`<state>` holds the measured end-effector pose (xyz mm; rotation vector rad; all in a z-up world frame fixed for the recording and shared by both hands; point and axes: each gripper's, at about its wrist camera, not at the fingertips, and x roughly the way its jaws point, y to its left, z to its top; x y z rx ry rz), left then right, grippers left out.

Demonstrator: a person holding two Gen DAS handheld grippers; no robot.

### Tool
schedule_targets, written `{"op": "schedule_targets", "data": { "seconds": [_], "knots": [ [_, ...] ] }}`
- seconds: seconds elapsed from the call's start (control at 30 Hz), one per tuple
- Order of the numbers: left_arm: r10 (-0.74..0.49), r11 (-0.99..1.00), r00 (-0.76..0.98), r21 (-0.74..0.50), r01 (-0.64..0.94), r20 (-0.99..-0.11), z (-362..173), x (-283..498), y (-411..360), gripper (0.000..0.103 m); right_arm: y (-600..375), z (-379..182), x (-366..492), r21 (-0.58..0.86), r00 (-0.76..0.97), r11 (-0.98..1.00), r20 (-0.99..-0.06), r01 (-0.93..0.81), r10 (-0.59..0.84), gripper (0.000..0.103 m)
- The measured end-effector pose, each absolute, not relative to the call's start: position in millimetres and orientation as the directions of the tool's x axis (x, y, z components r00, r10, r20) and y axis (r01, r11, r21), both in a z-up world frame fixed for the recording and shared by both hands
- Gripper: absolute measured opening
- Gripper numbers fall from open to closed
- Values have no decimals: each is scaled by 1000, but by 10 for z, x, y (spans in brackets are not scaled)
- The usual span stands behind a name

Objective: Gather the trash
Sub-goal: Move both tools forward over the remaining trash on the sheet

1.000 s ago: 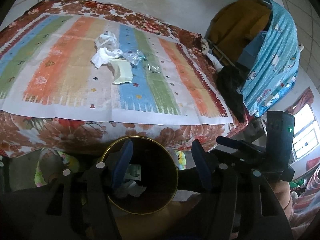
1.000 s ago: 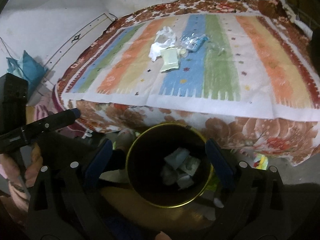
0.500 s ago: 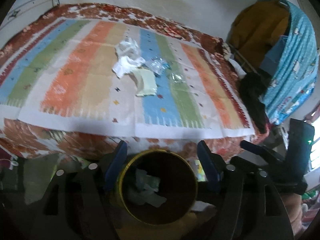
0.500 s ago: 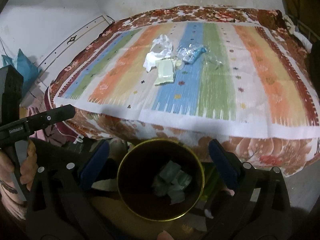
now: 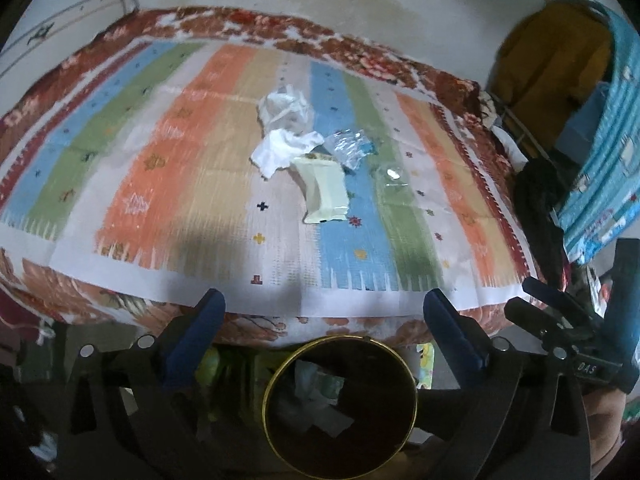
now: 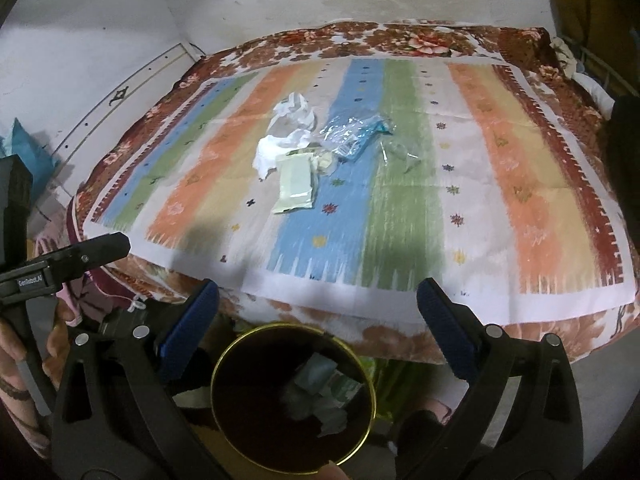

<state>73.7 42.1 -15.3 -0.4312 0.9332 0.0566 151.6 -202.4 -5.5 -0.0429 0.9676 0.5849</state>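
A small pile of trash lies mid-bed on the striped cloth [image 5: 192, 168]: crumpled white tissue [image 5: 286, 136], a pale green packet [image 5: 324, 188], a clear plastic wrapper [image 5: 348, 146] and a small clear scrap [image 5: 394, 174]. The same tissue [image 6: 288, 128], packet [image 6: 296, 186] and wrapper [image 6: 352, 136] show in the right wrist view. A dark bin with a gold rim [image 5: 340, 338] [image 6: 294, 326] stands on the floor below both grippers, holding paper scraps. My left gripper [image 5: 323, 300] has its jaws opening wide with nothing between them. My right gripper [image 6: 317, 289] is open and holds nothing.
The bed carries a floral blanket [image 6: 420, 40] under the cloth and stands against a pale wall. A blue patterned cloth [image 5: 600, 140], a yellow garment [image 5: 552, 48] and a black garment [image 5: 540, 200] hang at its right end. A blue bag [image 6: 24, 148] sits left.
Both views have shifted from over the bin toward the bed, so the bin sits lower and the trash pile looms larger. The left jaws have spread wider; the right jaws stayed wide.
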Motion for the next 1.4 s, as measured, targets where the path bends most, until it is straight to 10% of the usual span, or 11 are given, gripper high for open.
{"op": "schedule_targets", "data": {
  "seconds": [1.4],
  "knots": [
    [6,913,543,-217,-346,-840,-677,2460,1320,96,-907,-772,3123,227,339,862,-850,-454,403,94]
  ]
}}
